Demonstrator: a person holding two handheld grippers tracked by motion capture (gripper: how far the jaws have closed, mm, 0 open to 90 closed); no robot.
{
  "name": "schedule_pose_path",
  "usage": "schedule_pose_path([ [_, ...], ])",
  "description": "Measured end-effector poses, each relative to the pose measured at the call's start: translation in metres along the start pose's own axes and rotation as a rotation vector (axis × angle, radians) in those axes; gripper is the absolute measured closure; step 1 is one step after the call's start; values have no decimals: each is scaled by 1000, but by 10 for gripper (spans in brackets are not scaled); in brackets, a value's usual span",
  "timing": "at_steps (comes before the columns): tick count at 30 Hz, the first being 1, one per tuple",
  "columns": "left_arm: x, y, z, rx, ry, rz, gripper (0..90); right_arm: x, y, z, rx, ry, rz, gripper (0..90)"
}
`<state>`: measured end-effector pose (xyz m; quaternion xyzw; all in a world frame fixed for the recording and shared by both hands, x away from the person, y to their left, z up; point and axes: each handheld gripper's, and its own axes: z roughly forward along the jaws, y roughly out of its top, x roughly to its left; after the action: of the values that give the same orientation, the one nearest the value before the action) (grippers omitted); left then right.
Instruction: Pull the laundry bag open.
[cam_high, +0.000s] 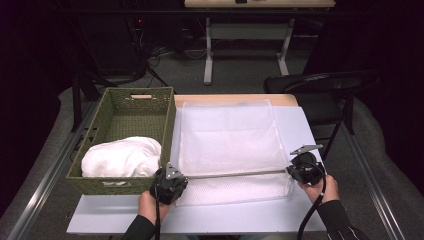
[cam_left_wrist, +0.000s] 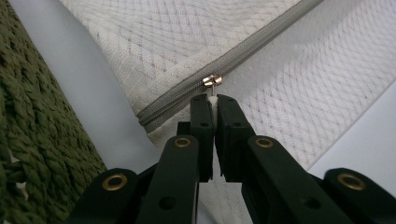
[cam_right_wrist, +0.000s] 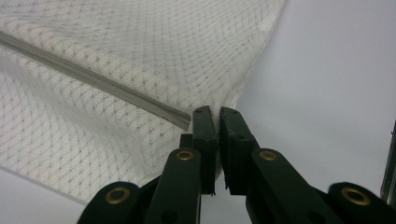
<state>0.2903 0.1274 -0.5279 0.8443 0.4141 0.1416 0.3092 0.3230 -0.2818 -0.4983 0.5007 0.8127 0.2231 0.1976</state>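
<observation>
A white mesh cover lies flat on the white table, with a grey zipper running across near its front edge. My left gripper is at the zipper's left end, shut on the small pull that hangs from the metal slider; the jaws meet just below it. At the zipper's right end my right gripper is shut on the cover's corner. In the right gripper view the fabric folds in between the jaws, beside the end of the zipper.
A green woven basket stands at the left of the table and holds a white pillow; its wall is close beside my left gripper. A black chair stands beyond the table's far right corner.
</observation>
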Motion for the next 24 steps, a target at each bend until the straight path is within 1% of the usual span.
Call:
schedule_pose_path([
  [1,0,0,0,2,0,-1,865,0,0,0,-2,-1,-1,860],
  [3,-1,0,1,10,3,11,866,0,0,1,1,0,3,860],
  [5,-2,-2,2,19,9,14,865,0,-1,3,12,1,9,859],
  [6,-3,-2,2,19,15,10,865,1,-2,3,17,-8,0,860],
  [7,-3,-3,1,17,9,11,865,1,-2,2,14,-13,-5,860],
  [9,-4,-3,-1,17,22,28,865,0,-2,1,6,-11,6,859],
  [10,-4,-4,-1,18,26,28,865,1,-1,1,10,-17,5,860],
  [12,-2,-5,-1,22,26,23,865,2,-1,2,7,-20,2,859],
  [13,-2,-5,-1,23,23,15,865,2,-1,3,15,-21,1,859],
  [15,-1,-7,-2,26,24,17,865,4,-1,6,22,-25,-13,859],
  [17,0,-7,-2,27,34,14,865,4,-1,7,25,-26,-19,859],
  [19,1,-7,-2,30,35,10,865,2,-1,7,24,-25,-13,860],
  [21,0,-7,-2,33,46,16,865,-1,-2,7,23,-23,-3,861],
  [23,1,-8,-3,26,50,9,866,-3,-3,9,32,-47,-4,863],
  [24,2,-8,-4,26,56,4,866,-5,-4,10,33,-45,4,862],
])
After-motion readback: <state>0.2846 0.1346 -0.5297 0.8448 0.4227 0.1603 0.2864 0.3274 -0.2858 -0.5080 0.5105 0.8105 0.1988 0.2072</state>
